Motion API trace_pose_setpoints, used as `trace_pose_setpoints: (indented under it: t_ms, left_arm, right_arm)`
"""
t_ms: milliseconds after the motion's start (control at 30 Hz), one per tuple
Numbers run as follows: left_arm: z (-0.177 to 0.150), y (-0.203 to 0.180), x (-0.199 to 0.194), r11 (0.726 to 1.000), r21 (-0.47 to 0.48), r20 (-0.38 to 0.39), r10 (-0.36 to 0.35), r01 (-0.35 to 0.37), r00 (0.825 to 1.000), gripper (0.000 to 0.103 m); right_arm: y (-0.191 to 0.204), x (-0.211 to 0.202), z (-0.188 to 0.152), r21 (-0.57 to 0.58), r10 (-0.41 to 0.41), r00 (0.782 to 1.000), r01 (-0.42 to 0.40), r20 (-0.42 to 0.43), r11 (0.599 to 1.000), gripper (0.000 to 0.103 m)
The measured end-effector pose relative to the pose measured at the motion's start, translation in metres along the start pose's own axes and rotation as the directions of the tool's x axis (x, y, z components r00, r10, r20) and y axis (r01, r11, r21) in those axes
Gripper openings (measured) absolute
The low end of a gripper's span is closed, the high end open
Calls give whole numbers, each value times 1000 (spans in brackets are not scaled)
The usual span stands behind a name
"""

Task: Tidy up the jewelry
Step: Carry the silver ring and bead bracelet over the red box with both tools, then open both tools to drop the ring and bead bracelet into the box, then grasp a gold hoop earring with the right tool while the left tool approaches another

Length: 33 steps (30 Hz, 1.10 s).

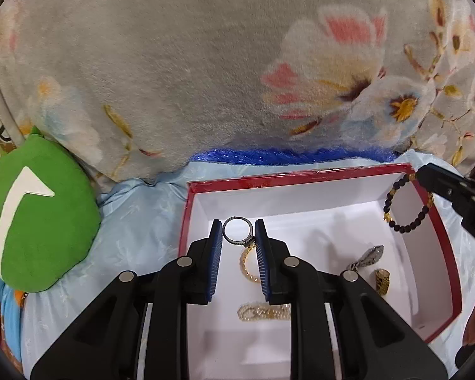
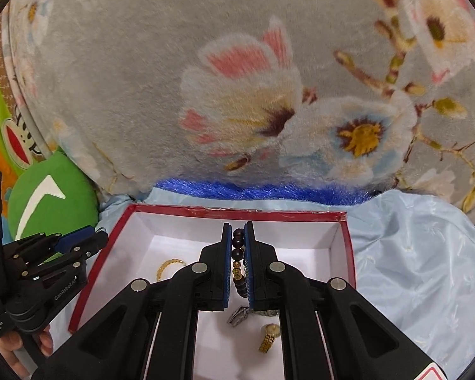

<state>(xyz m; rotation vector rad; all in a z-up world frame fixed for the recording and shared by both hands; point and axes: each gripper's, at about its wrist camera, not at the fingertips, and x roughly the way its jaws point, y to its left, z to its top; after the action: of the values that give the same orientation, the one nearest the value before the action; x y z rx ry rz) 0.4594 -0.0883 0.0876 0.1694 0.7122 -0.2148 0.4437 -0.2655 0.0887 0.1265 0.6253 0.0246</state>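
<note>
A red box (image 1: pixel 441 253) with a white inside holds jewelry. My left gripper (image 1: pixel 238 232) is shut on a silver ring (image 1: pixel 237 231) above the box's left part. Below it lie a gold bangle (image 1: pixel 248 264) and a pale chain bracelet (image 1: pixel 262 312). A silver watch (image 1: pixel 369 256) and a gold watch (image 1: pixel 382 280) lie at the box's right. My right gripper (image 2: pixel 237 231) is shut on a dark bead bracelet (image 2: pixel 238 255) over the box (image 2: pixel 348 253); the bracelet also shows hanging in the left wrist view (image 1: pixel 407 204).
The box sits on pale blue cloth (image 2: pixel 411 269). A grey floral blanket (image 1: pixel 205 63) rises behind it. A green cushion (image 1: pixel 38 212) lies left of the box. A blue fringe (image 1: pixel 285 155) runs along the blanket's foot.
</note>
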Motion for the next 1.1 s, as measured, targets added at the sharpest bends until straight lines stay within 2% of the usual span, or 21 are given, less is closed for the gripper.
trace_pose_setpoints:
  t_ms: [233, 433, 467, 500, 533, 600, 700, 833, 933, 1100]
  left_arm:
    - [3, -12, 36, 1000, 4, -40, 12, -12, 999, 20]
    - [-2, -15, 57, 999, 5, -46, 37, -36, 998, 21]
    - [-3, -14, 58, 999, -6, -39, 41, -41, 998, 26]
    - [-3, -13, 60, 999, -17, -42, 44, -45, 998, 38]
    - [-2, -11, 61, 999, -38, -48, 36, -38, 998, 44]
    - [0, -7, 60, 997, -68, -43, 39, -42, 998, 60]
    - [1, -3, 48, 994, -81, 11, 69, -68, 998, 72]
    - [-2, 3, 27, 994, -74, 37, 82, -80, 996, 72]
    - [-13, 8, -3, 995, -68, 70, 74, -69, 995, 72]
    - [-53, 7, -66, 999, -49, 82, 16, -12, 996, 72]
  right_arm:
    - [-5, 36, -5, -15, -42, 998, 41, -47, 999, 7]
    - [-9, 51, -8, -16, -32, 996, 31, -81, 999, 7]
    - [-9, 50, -8, -13, -37, 997, 36, -74, 999, 10]
    - [-9, 48, -8, -11, -39, 997, 38, -64, 999, 12]
    - [-9, 46, -8, -10, -42, 998, 42, -55, 999, 14]
    - [-10, 41, -9, -8, -50, 998, 50, -28, 999, 31]
    - [-9, 29, -13, -17, -52, 999, 52, 7, 998, 37]
    - [-6, 1, -23, -24, -16, 999, 17, 41, 1000, 37]
    - [-2, -28, -37, -27, 26, 997, -24, 67, 999, 37]
    - [13, -99, -87, -56, 109, 990, -104, 87, 993, 37]
